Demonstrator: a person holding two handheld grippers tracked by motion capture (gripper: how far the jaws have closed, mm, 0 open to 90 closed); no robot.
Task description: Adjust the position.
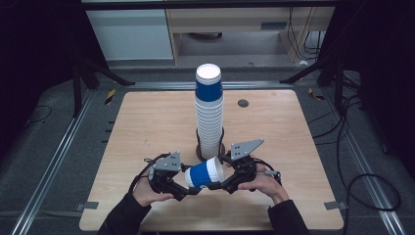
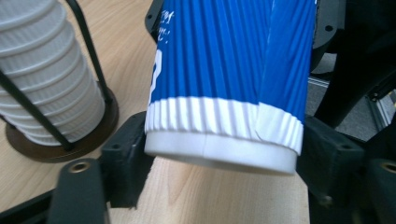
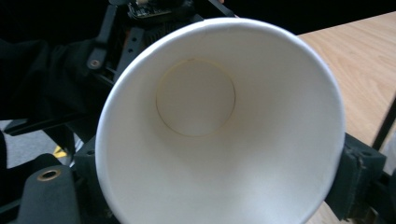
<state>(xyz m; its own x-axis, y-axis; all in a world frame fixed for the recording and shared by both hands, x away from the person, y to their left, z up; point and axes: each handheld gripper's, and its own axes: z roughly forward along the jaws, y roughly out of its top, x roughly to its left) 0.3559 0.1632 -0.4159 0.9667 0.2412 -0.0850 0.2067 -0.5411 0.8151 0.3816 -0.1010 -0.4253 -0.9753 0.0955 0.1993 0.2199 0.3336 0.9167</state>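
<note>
Blue paper cup (image 1: pixel 204 173) lies on its side above the counter (image 1: pixel 142 122), just in front of the base of the cup stack (image 1: pixel 209 110), held between both grippers. Its open white mouth faces the right gripper; its bottom end faces the left one.

Left gripper (image 1: pixel 182 182): jaws closed on the cup's bottom end. In the left gripper view the black pads (image 2: pixel 126 158) press the white band and base ring of the cup (image 2: pixel 224 93) from both sides.

Right gripper (image 1: pixel 220 182): jaws sit either side of the cup's rim. In the right gripper view the cup's white inside (image 3: pixel 219 126) faces the camera, and a pad (image 3: pixel 357 179) touches the outer wall at each side. It grips the cup at the mouth end.

Cup stack: white ribbed cups with one blue cup on top, upright in a black wire holder (image 2: pixel 88 46) on a round dark base, behind the held cup. The left gripper view shows the stack's lower cups (image 2: pixel 46 74) beside the held cup, apart from it.
</note>
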